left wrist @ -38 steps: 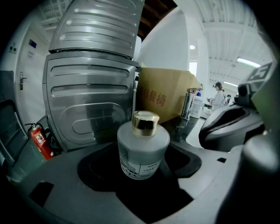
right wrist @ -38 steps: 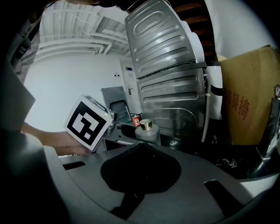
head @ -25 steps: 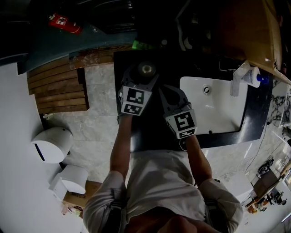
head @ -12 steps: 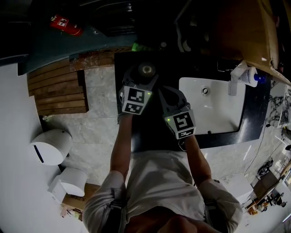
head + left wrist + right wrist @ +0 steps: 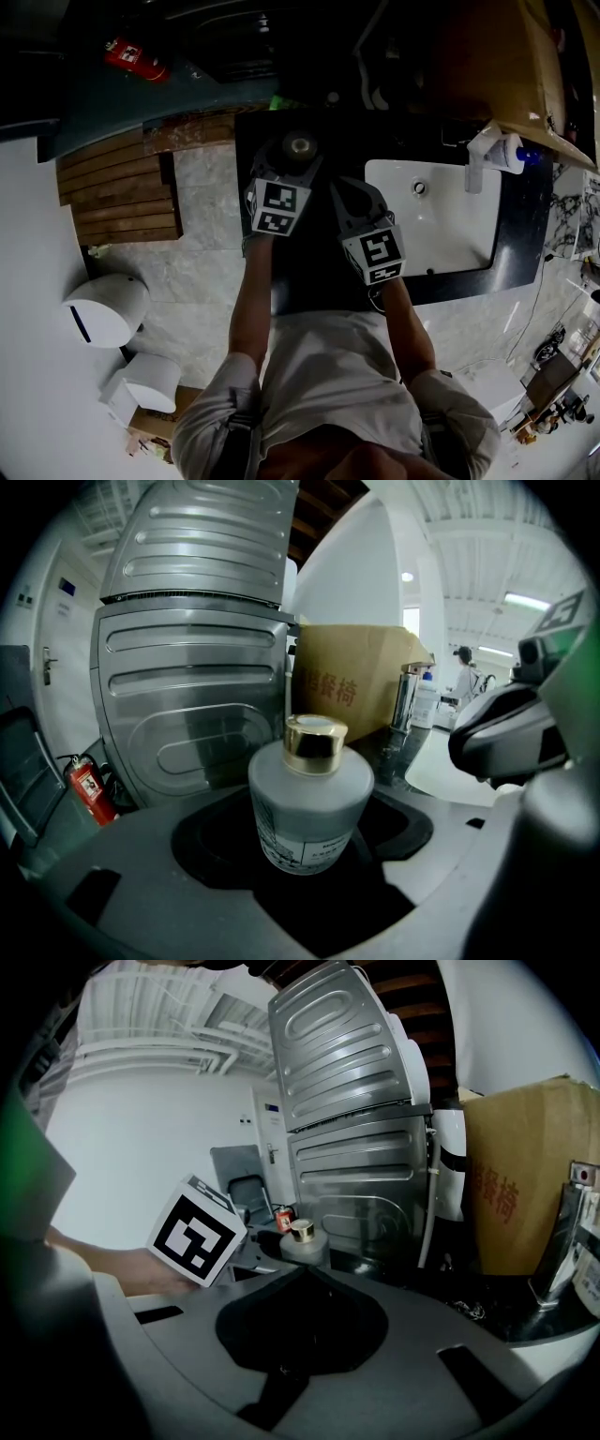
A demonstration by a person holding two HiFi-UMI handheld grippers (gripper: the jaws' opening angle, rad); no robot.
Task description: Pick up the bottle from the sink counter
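The person wears a pale short-sleeved T-shirt (image 5: 328, 375) with dark shoulder straps (image 5: 239, 433) running down at both sides. The matte grey left tongs (image 5: 298, 161) and matte grey right tongs (image 5: 349, 195) have broad, smooth, curved shells. Each carries a white marker cube (image 5: 277, 208) printed with black squares.

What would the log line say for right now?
left gripper: open around bottle | right gripper: shut, empty | bottle: upright on counter
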